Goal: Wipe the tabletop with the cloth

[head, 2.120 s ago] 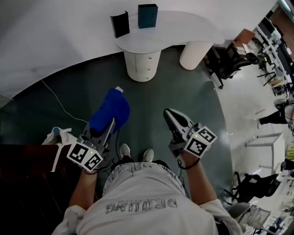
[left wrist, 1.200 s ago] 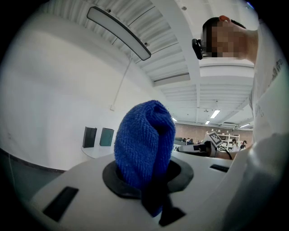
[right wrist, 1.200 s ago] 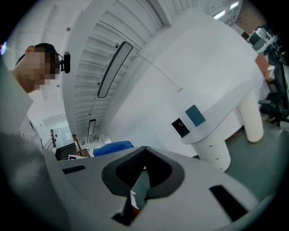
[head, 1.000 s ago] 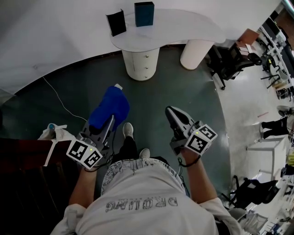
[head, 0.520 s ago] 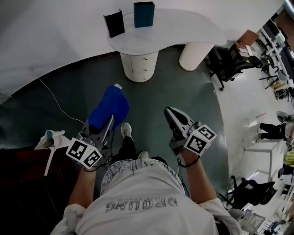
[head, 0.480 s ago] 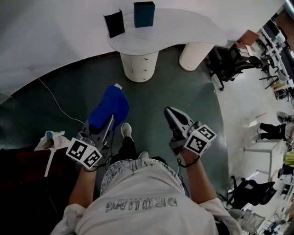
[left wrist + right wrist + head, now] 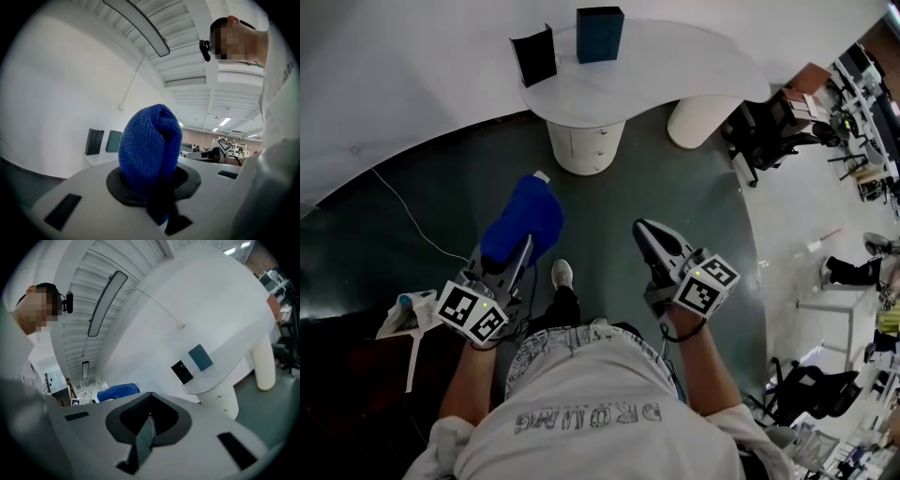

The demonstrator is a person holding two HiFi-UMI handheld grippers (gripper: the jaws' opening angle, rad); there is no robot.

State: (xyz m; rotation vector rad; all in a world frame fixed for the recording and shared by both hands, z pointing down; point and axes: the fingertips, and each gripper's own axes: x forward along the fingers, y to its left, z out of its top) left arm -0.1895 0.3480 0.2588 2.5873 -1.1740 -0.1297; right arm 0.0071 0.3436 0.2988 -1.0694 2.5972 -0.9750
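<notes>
Left gripper [image 7: 517, 262] is clamping the bunched blue cloth [image 7: 523, 217], well short of the white table [image 7: 675, 61]. Right gripper [image 7: 645, 234] is hanging pinched together, empty. Wiping is apparently not yet beginning.

Ahead, boxes [image 7: 600, 35] on the table [image 7: 675, 58]; cloth [image 7: 523, 220] in left gripper [image 7: 525, 248].

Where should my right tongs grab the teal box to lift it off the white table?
Its top edge, from above, I'd say. The teal box stands upright, apart from the black box, so both broad faces are free to pinch across its thin side. The right tongs are shut now, so open them first.
</notes>
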